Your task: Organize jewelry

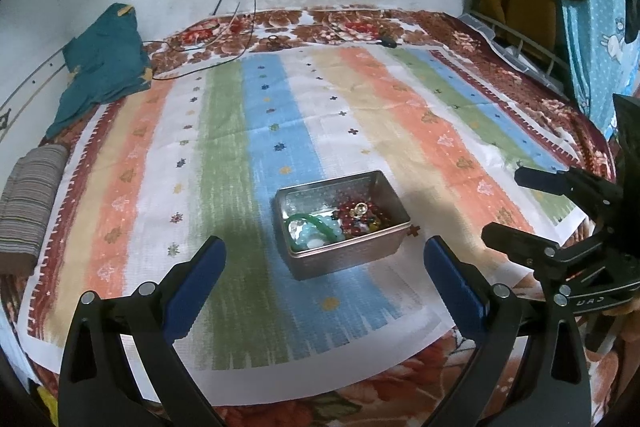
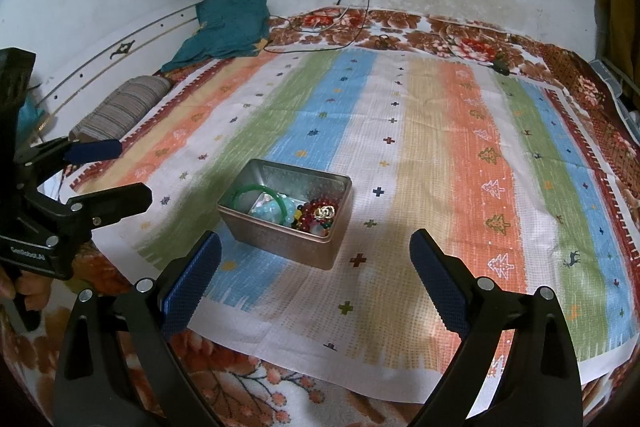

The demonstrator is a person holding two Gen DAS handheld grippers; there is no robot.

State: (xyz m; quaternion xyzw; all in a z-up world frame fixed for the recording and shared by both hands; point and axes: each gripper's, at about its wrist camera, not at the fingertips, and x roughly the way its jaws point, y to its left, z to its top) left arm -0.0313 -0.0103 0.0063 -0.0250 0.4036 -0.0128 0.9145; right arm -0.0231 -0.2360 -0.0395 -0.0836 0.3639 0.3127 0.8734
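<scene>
An open silver metal tin (image 1: 384,187) (image 2: 240,217) sits on the striped cloth. Inside it lie a green bangle (image 1: 310,221) (image 2: 256,190), pale blue beads (image 1: 322,229) (image 2: 266,211), dark red beads (image 1: 352,213) (image 2: 316,213) and a gold ring (image 1: 360,211) (image 2: 326,213). My left gripper (image 1: 326,255) is open and empty, just short of the tin. My right gripper (image 2: 316,253) is open and empty, to the tin's near right. Each gripper shows in the other's view: the right (image 1: 504,205) and the left (image 2: 128,173).
The striped cloth (image 1: 360,99) (image 2: 440,131) covers a floral blanket (image 1: 360,399) on a bed. A teal garment (image 1: 104,63) (image 2: 232,23) and a striped roll (image 1: 28,203) (image 2: 120,111) lie at the left. Cables (image 1: 240,27) run from a wall socket.
</scene>
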